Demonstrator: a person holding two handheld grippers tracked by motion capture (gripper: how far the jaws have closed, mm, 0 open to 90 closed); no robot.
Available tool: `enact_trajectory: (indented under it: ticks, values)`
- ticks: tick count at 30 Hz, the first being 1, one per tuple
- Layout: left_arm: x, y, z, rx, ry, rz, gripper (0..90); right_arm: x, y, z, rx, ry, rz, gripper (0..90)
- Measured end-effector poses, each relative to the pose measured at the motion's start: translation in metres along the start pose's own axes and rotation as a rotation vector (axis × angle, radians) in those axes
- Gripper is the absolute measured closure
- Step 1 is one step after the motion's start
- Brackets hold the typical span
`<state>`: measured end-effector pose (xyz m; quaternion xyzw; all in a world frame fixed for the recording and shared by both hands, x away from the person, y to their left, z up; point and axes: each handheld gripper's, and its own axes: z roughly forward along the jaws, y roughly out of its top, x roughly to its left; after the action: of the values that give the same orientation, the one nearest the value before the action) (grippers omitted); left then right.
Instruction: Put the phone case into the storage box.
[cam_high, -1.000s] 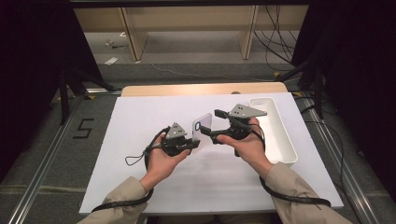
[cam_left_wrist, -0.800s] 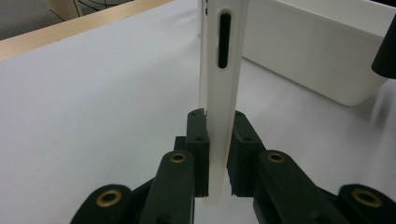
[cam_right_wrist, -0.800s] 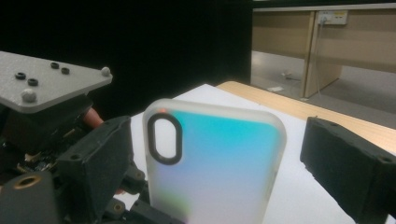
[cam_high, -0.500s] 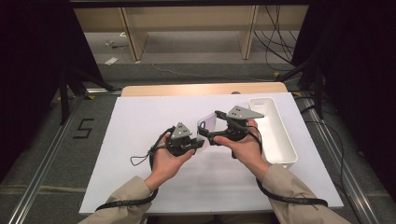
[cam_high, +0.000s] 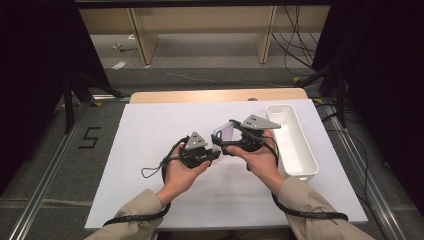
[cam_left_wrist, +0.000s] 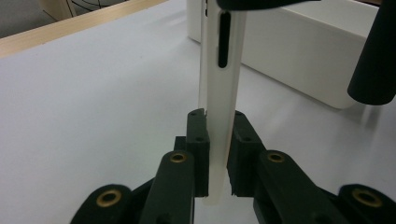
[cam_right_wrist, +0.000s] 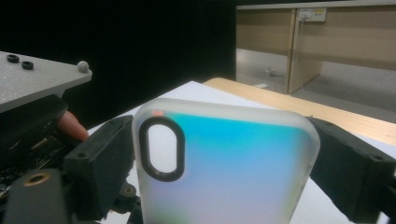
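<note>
1. Translucent phone case (cam_high: 223, 134), frosted w/ a blue-teal sheen, sits up off the table btwn my two grippers, over the middle of the white mat (cam_high: 150, 150)
2. Left gripper (cam_high: 214, 154): jaws pressed together on the case's thin edge. In the left gripper view the case (cam_left_wrist: 219, 116) stands upright btwn both pads, squeezed from each side, w/ a black slot cutout near its top
3. Right gripper (cam_high: 226, 135): jaws set wide across the case's broad face. In the right gripper view the case (cam_right_wrist: 224, 168) spans btwn the two pads (cam_right_wrist: 100, 163), both look to be touching its side edges; jaws have just been closing a bit w/ the case btwn them
4. Camera cutout w/ black oval rim shows at the case's upper left corner in the right gripper view, small red glint just above it
5. Both hands come in from the bottom of the high view, left hand (cam_high: 182, 170) palm-up under its gripper, right hand (cam_high: 260, 157) beside it; grippers nearly meet at the case
6. White bin (cam_high: 295, 145), long and narrow, sits on the mat just right of the right gripper, apart from the case. Its wall also shows behind the case in the left gripper view (cam_left_wrist: 303, 60)
7. Wooden table edge (cam_high: 215, 95) runs along the far side of the mat
</note>
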<state>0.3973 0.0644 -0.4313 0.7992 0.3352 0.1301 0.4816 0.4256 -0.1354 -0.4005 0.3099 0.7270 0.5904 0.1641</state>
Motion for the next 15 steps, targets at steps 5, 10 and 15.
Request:
enact_trajectory:
  ticks: [5,10,15]
  values:
    - [-0.0001,-0.0002,0.0,0.0,-0.004,-0.001,80.5,0.0005,-0.0002,-0.0011,-0.003,-0.006,-0.002,17.3]
    - [-0.0004,-0.0003,0.0,-0.005,-0.007,-0.002,80.4,0.0001,-0.0004,-0.0014,-0.008,-0.005,0.005,17.5]
    - [-0.0005,0.0001,-0.0007,-0.006,-0.009,0.001,80.4,0.0006,0.0001,-0.002,-0.01,-0.005,0.003,17.7]
